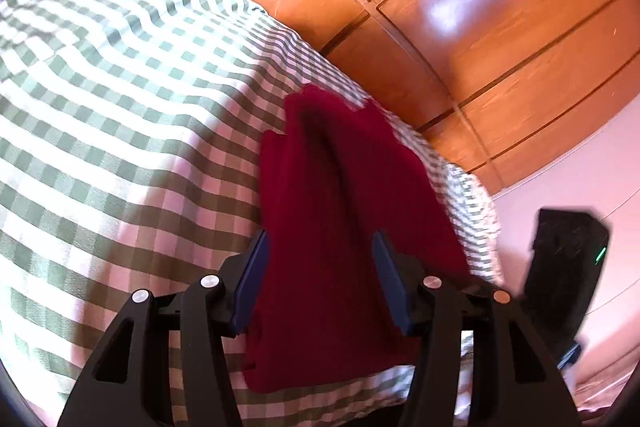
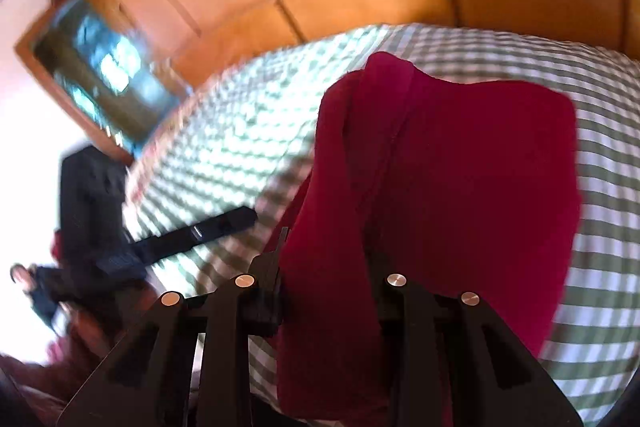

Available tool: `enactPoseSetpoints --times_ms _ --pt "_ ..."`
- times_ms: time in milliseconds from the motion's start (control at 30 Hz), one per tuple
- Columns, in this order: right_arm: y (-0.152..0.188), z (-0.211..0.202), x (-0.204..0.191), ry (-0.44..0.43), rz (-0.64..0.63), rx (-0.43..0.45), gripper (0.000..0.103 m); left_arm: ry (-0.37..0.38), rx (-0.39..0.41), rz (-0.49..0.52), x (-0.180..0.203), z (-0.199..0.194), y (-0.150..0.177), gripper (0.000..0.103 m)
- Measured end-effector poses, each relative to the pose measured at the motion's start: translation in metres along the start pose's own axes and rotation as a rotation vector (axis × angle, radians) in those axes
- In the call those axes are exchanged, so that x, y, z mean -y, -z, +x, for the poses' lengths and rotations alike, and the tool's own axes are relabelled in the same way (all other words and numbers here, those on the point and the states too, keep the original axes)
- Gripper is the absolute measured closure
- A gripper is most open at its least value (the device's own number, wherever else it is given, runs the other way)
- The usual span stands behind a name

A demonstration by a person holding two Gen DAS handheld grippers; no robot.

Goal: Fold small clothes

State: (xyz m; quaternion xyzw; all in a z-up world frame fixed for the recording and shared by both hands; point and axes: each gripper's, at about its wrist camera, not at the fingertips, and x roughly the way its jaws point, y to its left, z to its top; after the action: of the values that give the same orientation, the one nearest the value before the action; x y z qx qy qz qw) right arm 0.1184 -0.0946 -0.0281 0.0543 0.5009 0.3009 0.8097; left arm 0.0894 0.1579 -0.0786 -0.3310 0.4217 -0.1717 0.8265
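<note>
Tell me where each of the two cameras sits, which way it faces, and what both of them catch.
Left wrist: sits on the left gripper, facing along its fingers at the red garment on the checked cloth; the other gripper shows at right.
Right wrist: sits on the right gripper, facing the same red garment; the other gripper shows at left.
Shared: garment, checked cloth, wooden panels.

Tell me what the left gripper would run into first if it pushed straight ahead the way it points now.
Almost certainly the dark red garment: it already lies between the left gripper's open fingers and stretches on ahead. Beyond it is the green checked bedcover, then the wooden wardrobe. Depth past the cloth is unclear.
</note>
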Motion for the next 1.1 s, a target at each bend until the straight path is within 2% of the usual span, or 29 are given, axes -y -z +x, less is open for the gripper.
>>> enactPoseSetpoints --times_ms 67,133,200,233,300,367,467,567,633,700,733,767,800,900,967,1033,1100 --pt "0.009 0.011 -0.016 0.053 -0.079 -0.026 0.075 0.048 -0.012 -0.026 -0.001 -0.001 -0.003 0.047" --pt "0.017 0.010 -0.025 0.041 -0.133 -0.025 0.066 0.077 -0.030 -0.040 0.001 0.003 -0.006 0.041" --pt "0.022 -0.001 -0.020 -0.077 -0.128 -0.021 0.033 0.110 -0.058 -0.052 0.005 0.010 -0.010 0.039" --pt "0.023 -0.009 -0.020 -0.131 -0.125 -0.014 0.030 0.125 -0.069 -0.051 0.007 0.013 -0.011 0.037" --pt "0.031 -0.034 -0.013 -0.194 -0.114 0.014 0.030 0.138 -0.090 -0.052 0.010 0.019 -0.015 0.033" --pt "0.040 -0.055 0.004 -0.216 -0.066 0.030 0.030 0.126 -0.114 -0.064 0.011 0.026 -0.017 0.033" --pt "0.051 -0.083 0.030 -0.148 -0.006 0.079 0.030 0.125 -0.141 -0.065 0.016 0.030 -0.021 0.033" --pt "0.067 -0.100 0.056 -0.046 0.050 0.109 0.034 0.103 -0.172 -0.008 0.033 0.035 -0.023 0.035" --pt "0.073 -0.098 0.063 0.016 0.054 0.104 0.037 0.056 -0.212 0.035 0.043 0.046 -0.022 0.041" --pt "0.077 -0.093 0.059 0.025 0.038 0.100 0.045 -0.004 -0.232 0.075 0.052 0.054 -0.018 0.059" --pt "0.077 -0.088 0.055 0.032 0.016 0.099 0.045 -0.056 -0.230 0.116 0.057 0.060 -0.016 0.065" --pt "0.077 -0.084 0.050 0.040 -0.008 0.099 0.045 -0.097 -0.221 0.140 0.060 0.061 -0.015 0.081" --pt "0.074 -0.078 0.043 0.044 -0.032 0.096 0.045 -0.126 -0.207 0.156 0.061 0.060 -0.014 0.086" --pt "0.070 -0.065 0.025 0.058 -0.099 0.086 0.045 -0.128 -0.124 0.185 0.064 0.040 -0.014 0.090" --pt "0.073 -0.065 0.017 0.036 -0.127 0.086 0.045 -0.136 -0.077 0.205 0.063 0.022 -0.010 0.090" --pt "0.075 -0.056 0.007 0.000 -0.143 0.065 0.045 -0.174 -0.073 0.205 0.051 0.016 -0.006 0.090" --pt "0.079 -0.039 0.001 0.040 -0.168 0.021 0.045 -0.253 -0.113 0.191 0.031 0.033 0.003 0.088"
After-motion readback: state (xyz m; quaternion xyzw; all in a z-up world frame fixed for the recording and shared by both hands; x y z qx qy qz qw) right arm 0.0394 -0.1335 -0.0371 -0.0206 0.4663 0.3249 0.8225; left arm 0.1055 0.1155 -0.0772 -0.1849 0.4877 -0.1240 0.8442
